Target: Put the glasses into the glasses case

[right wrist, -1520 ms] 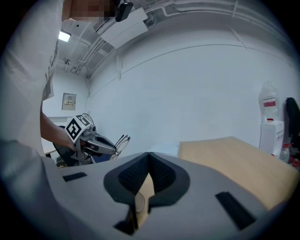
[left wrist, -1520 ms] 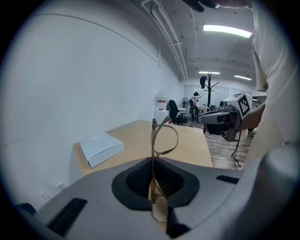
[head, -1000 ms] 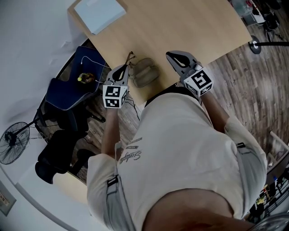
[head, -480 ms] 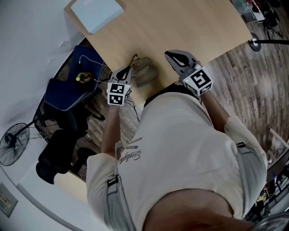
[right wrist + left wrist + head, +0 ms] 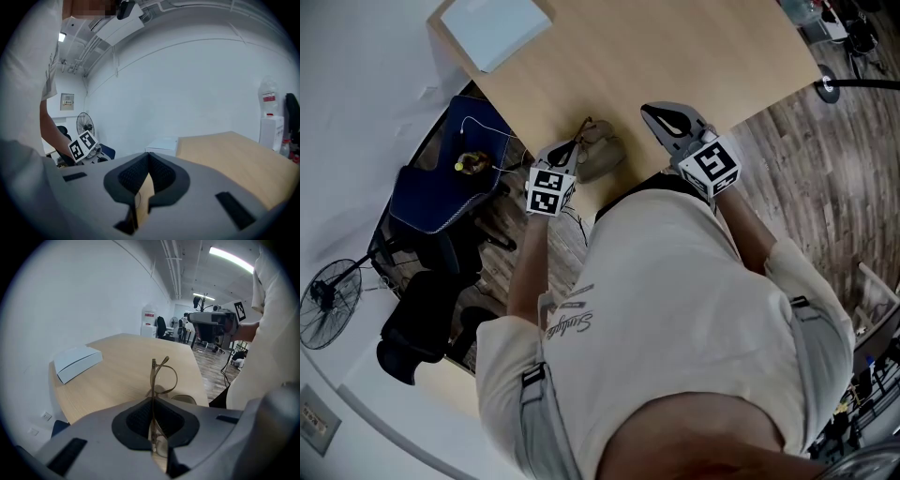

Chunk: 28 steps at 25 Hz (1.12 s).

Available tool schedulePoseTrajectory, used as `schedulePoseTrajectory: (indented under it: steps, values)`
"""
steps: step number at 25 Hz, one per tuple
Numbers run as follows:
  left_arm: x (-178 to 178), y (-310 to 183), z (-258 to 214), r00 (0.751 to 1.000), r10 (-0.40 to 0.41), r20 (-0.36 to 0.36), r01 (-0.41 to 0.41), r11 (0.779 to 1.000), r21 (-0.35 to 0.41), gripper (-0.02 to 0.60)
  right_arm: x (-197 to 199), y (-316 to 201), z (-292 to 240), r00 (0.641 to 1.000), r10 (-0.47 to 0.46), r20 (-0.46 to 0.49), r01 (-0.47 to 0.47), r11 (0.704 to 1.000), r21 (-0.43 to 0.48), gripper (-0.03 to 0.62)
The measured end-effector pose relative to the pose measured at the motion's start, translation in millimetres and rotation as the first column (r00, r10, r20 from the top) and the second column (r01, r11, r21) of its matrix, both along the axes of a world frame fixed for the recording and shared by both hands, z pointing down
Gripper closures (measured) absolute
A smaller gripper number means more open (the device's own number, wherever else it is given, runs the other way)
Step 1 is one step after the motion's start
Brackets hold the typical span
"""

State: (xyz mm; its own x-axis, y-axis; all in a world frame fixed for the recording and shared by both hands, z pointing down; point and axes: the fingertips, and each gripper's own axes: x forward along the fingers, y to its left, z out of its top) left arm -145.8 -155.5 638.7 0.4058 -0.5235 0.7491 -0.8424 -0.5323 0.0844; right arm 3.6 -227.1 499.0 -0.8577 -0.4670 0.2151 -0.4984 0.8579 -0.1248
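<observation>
My left gripper [image 5: 569, 147] is shut on the thin brown glasses [image 5: 582, 129], holding them over the near left end of the olive glasses case [image 5: 602, 157]. In the left gripper view the glasses [image 5: 161, 375] stand upright out of the shut jaws, with the case [image 5: 186, 399] just beyond on the desk. The case's lid state is hard to tell. My right gripper [image 5: 653, 113] hovers to the right of the case, shut with nothing between its jaws; its own view shows the tips [image 5: 149, 156] meeting.
The light wooden desk [image 5: 675, 56] carries a white flat box [image 5: 492, 28] at its far left corner. Left of the desk stand a dark blue chair [image 5: 441, 197] and a floor fan [image 5: 323, 300]. The person's torso fills the near side.
My left gripper has carried the glasses to the right and closer to the case. The right gripper has hardly moved.
</observation>
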Motion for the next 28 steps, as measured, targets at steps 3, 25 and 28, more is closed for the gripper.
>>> schedulePoseTrajectory:
  steps: [3,25,28]
  values:
    - [5,2,8,0.999,0.039,0.019,-0.039,0.999,-0.019,0.56,4,-1,2,1.0,0.007,-0.004,-0.007,1.0,-0.006,0.599]
    - [24,22,60,0.958,0.284,0.049,-0.268,0.94,-0.209,0.561,22,-4,21,1.0,0.029,-0.01,-0.029,0.999,-0.045,0.599]
    - [27,26,61,0.95,0.307,0.059,-0.284,0.927,-0.244,0.561,26,-4,21,0.999,0.032,-0.01,-0.033,0.998,-0.049,0.599]
